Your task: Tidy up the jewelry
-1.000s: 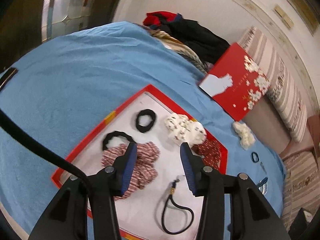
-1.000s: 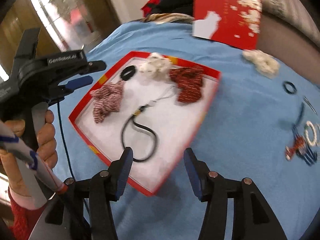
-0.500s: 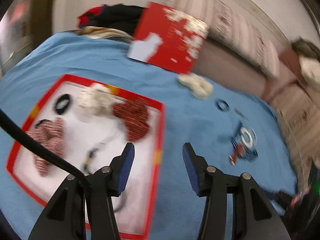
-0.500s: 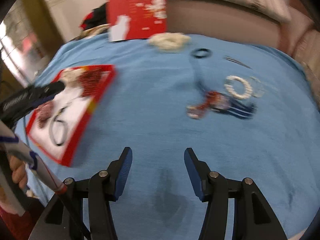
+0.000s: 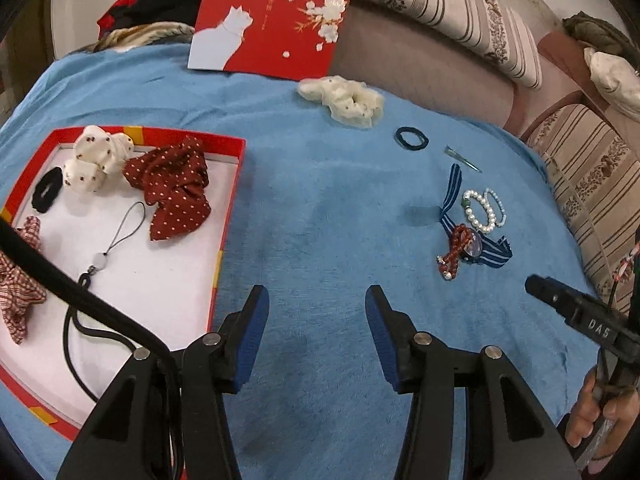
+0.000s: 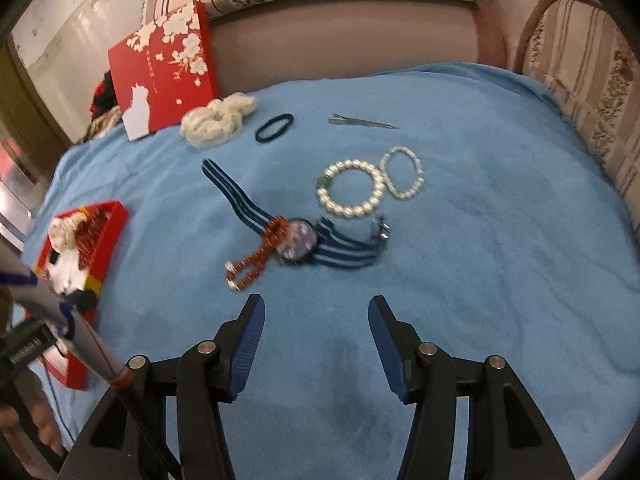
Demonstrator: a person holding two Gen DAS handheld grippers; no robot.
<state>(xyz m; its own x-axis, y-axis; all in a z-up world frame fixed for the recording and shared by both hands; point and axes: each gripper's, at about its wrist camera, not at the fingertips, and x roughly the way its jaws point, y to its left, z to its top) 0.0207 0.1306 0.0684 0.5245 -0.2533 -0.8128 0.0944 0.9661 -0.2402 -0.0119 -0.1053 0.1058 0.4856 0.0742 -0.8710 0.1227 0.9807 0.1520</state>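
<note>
My left gripper (image 5: 316, 300) hangs over the blue cloth (image 5: 320, 208) with its jaws partly apart and nothing between them. My right gripper (image 6: 316, 312) has its jaws at a similar moderate gap, also empty, just short of the loose jewelry.

The red tray (image 5: 230, 200) lies to the left on the cloth. It holds a red dotted scrunchie (image 5: 172, 188), a white dotted scrunchie (image 5: 96, 160), a black hair tie (image 5: 46, 192), a checked scrunchie (image 5: 16, 292) and a black cord strap (image 5: 80, 312).

Outside the tray lie a striped-band watch (image 6: 296, 240) with a red bead bracelet (image 6: 256, 260) touching it, two pearl bracelets (image 6: 352, 192) touching each other, a dark hair tie (image 6: 274, 128), a hair clip (image 6: 360, 122) and a cream scrunchie (image 6: 216, 120). The red lid (image 6: 164, 68) leans upright behind them.
</note>
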